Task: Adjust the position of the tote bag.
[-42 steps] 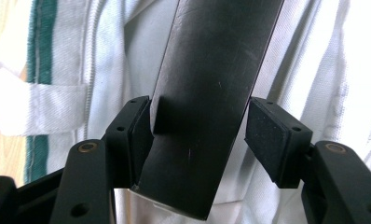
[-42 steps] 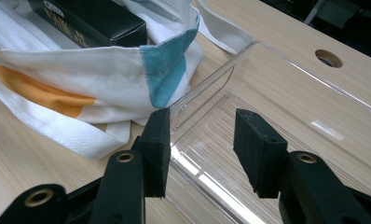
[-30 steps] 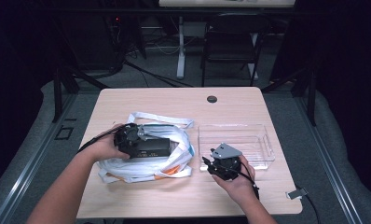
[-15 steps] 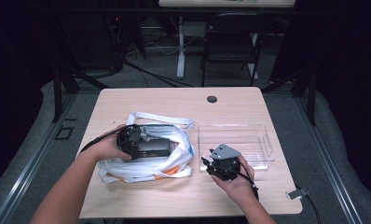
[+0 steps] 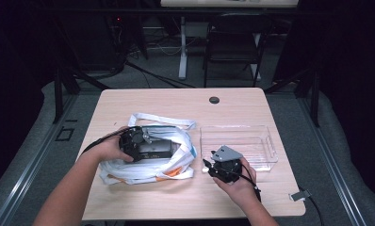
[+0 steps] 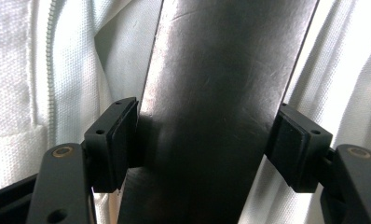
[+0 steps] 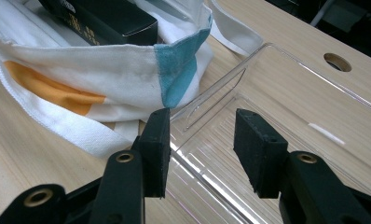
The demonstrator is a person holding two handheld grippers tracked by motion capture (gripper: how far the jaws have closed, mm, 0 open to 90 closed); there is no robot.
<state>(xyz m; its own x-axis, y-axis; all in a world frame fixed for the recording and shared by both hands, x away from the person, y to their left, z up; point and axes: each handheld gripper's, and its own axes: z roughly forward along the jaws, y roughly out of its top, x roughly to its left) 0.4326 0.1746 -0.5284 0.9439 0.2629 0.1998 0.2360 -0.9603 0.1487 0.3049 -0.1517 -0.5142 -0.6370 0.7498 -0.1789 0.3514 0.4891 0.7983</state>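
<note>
A white cloth bag (image 5: 148, 165) with orange and teal patches lies on the left of the wooden table (image 5: 185, 197). My left gripper (image 5: 163, 149) rests on top of it, shut on a glossy black box (image 5: 152, 148). In the left gripper view both pads (image 6: 120, 140) press the box (image 6: 211, 93) from either side, with white bag cloth (image 6: 44, 70) behind. My right gripper (image 5: 209, 165) stands open at the near left corner of a clear plastic tray (image 5: 265, 150). In the right gripper view (image 7: 202, 144) the tray's rim (image 7: 221, 86) runs between the jaws without touching the pads.
The bag's (image 7: 81, 74) handles trail toward the table's far side (image 5: 162, 118). A round cable hole (image 5: 214, 100) sits near the far edge. A chair (image 5: 232, 42) and desk legs stand beyond the table. A cable (image 5: 301, 195) hangs off the near right corner.
</note>
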